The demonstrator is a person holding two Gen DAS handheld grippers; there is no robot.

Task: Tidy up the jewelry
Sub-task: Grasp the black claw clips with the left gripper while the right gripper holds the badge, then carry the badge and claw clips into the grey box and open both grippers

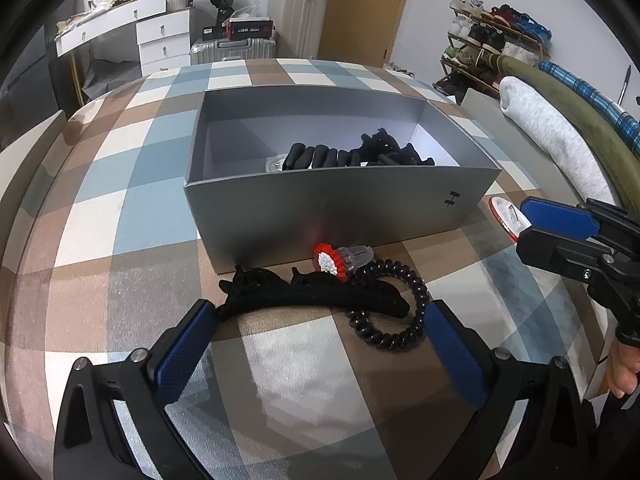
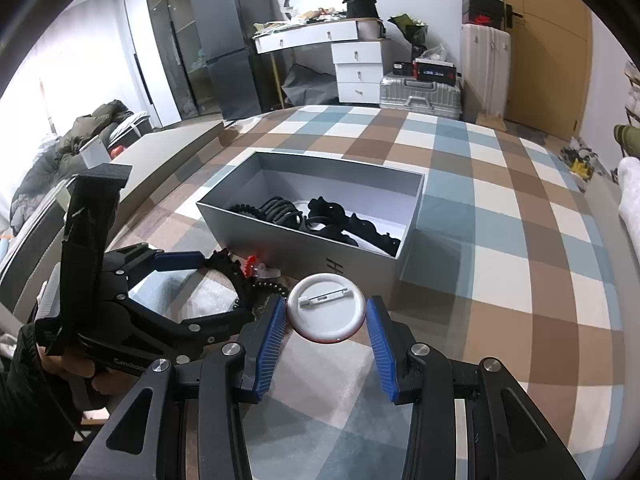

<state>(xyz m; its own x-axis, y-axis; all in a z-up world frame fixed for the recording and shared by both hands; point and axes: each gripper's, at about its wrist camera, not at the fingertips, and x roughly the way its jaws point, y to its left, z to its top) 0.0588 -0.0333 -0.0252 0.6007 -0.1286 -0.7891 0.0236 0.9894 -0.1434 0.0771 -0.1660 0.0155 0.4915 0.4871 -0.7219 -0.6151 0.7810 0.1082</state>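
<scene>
A grey open box (image 1: 336, 208) holds several black hair ties and clips (image 1: 352, 154); it also shows in the right wrist view (image 2: 304, 240). In front of it lie a black fabric hair clip (image 1: 312, 300), a black spiral hair tie (image 1: 392, 312) and a red-and-white beaded ring (image 1: 332, 261). My left gripper (image 1: 320, 320) is open, its fingers either side of the black clip and spiral tie. My right gripper (image 2: 326, 312) is open around a round white pin badge (image 2: 326, 314) lying back side up; the badge also shows in the left wrist view (image 1: 506, 216).
The checked blue, brown and white cloth (image 1: 140, 208) covers the surface. Rolled white, green and plaid fabrics (image 1: 560, 136) lie at its right edge. Suitcases (image 2: 420, 94), a white desk (image 2: 320, 36) and a shoe rack (image 1: 492, 36) stand beyond.
</scene>
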